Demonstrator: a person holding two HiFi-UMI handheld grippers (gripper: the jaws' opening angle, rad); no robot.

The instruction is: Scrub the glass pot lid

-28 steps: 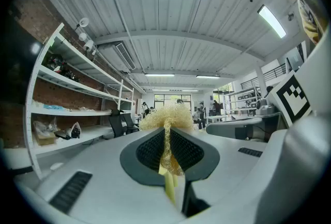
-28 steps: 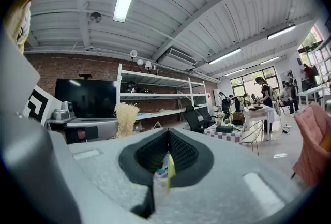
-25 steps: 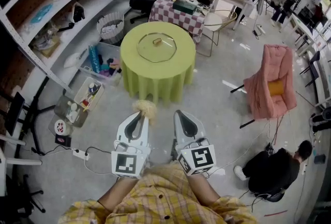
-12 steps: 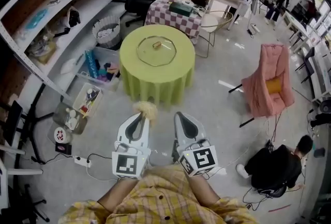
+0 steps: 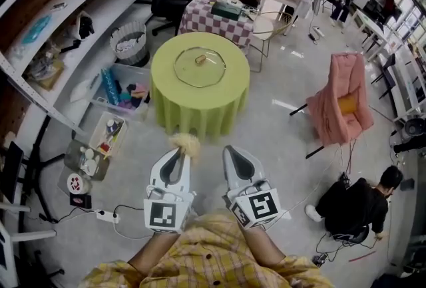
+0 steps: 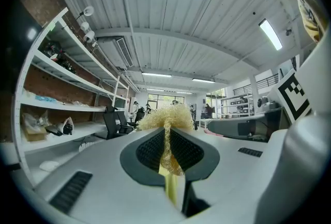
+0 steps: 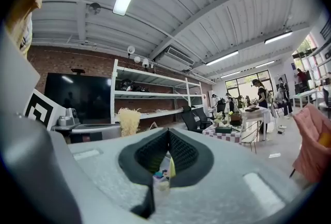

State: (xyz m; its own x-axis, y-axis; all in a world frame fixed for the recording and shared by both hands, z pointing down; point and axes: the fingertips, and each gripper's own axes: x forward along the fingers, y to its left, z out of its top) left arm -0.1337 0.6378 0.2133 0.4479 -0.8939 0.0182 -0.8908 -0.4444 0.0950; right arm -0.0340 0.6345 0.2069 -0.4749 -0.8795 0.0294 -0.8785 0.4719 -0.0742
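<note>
The glass lid [image 5: 200,70] lies flat in the middle of a round, green-draped table [image 5: 200,110], well apart from both grippers, which hang side by side over the floor [image 5: 279,140]. The left gripper [image 5: 178,153] is clamped on a pale yellow scrubber [image 5: 186,142], whose frizzy tuft sprouts past the jaw tips. The right gripper [image 5: 230,151] has its jaws closed together with nothing between them. A pink-draped chair [image 5: 343,104] stands right of the table, and a person [image 5: 349,207] sits on the floor beyond it.

My left claw [image 5: 177,153], clamped on a straw-coloured scrubber [image 5: 186,142], and my right claw [image 5: 231,152], pinched shut, sit side by side at lower centre, pointing forward.
</note>
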